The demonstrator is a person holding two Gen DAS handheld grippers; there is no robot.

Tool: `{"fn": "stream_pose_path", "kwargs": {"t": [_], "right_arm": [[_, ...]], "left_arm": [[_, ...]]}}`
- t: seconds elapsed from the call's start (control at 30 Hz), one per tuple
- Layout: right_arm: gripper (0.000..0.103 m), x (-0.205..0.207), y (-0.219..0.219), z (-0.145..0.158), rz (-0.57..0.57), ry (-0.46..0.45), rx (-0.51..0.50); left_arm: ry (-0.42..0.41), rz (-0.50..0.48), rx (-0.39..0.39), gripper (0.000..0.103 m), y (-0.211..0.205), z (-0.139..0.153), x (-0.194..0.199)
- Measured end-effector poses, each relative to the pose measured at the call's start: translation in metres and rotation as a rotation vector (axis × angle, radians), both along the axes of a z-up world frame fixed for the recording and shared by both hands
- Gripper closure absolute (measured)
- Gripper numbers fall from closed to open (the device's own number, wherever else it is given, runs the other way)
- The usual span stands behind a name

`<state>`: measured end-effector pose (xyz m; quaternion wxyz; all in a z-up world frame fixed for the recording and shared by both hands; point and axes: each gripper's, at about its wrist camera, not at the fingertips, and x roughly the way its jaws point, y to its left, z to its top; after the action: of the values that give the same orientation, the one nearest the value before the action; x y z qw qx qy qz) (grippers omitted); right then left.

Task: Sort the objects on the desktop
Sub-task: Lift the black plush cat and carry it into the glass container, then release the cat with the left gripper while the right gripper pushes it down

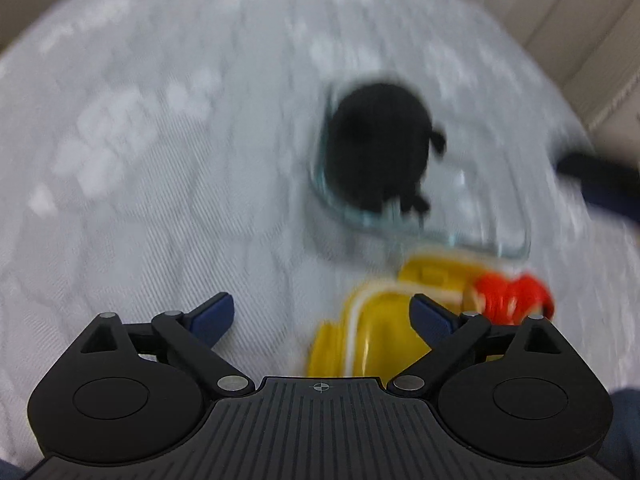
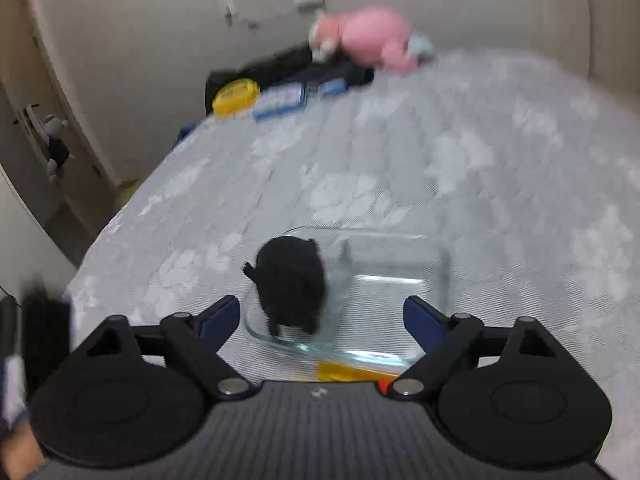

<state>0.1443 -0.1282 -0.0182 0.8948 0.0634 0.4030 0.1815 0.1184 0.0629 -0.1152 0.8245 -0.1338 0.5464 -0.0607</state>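
A clear glass dish [image 1: 496, 236] sits on the grey patterned bed cover; a black plush toy [image 1: 378, 152] lies in its left end. In the right wrist view the dish [image 2: 400, 264] and the toy [image 2: 290, 280] lie just ahead of the fingers. A yellow container [image 1: 380, 332] and a red-orange object [image 1: 512, 294] lie in front of the dish. My left gripper [image 1: 322, 314] is open and empty, above the yellow container. My right gripper [image 2: 320, 318] is open and empty, over the dish's near edge.
At the far end of the bed lie a pink plush toy [image 2: 376, 36], a yellow round tin [image 2: 235, 96], blue-and-white packets [image 2: 280, 100] and a black cloth [image 2: 280, 68]. The bed's left edge [image 2: 104, 232] drops to the floor. A door [image 2: 44, 120] stands left.
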Motion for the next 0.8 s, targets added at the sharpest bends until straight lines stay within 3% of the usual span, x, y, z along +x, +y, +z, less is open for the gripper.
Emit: {"fn": "stream_pose_path", "kwargs": {"t": [0.07,0.17,0.3,0.4,0.5,0.53,0.6,0.67,0.8], "right_arm": [[0.015,0.024,0.016,0.004,0.029,0.055,-0.037],[0.015,0.055,0.045,0.009,0.088,0.115,-0.112],[0.014,0.078,0.078,-0.001,0.142,0.146,-0.256],[0.016,0.092,0.093,-0.016,0.179,0.194,-0.280],[0.025,0.098,0.103,-0.034,0.180,0.246,-0.278],[0.038,0.099,0.106,-0.041,0.178,0.260,-0.301],[0.044,0.101,0.111,-0.049,0.177,0.275,-0.331],[0.047,0.103,0.106,-0.044,0.146,0.279,-0.291],[0.047,0.117,0.081,-0.029,0.046,0.382,-0.110]], "left_arm": [[0.070,-0.053,-0.027,0.005,-0.005,-0.008,0.002],[0.057,-0.113,-0.036,0.004,-0.011,-0.002,-0.002],[0.041,-0.136,-0.104,0.002,-0.005,0.002,-0.008],[0.051,-0.142,-0.113,0.002,-0.001,0.001,-0.009],[0.066,-0.149,-0.124,0.002,0.001,-0.001,-0.008],[0.072,-0.152,-0.126,0.002,0.002,-0.002,-0.008],[0.080,-0.155,-0.129,0.002,0.004,-0.003,-0.009],[0.081,-0.153,-0.136,0.001,0.006,-0.002,-0.010],[0.082,-0.160,-0.150,0.001,0.007,-0.001,-0.011]]}}
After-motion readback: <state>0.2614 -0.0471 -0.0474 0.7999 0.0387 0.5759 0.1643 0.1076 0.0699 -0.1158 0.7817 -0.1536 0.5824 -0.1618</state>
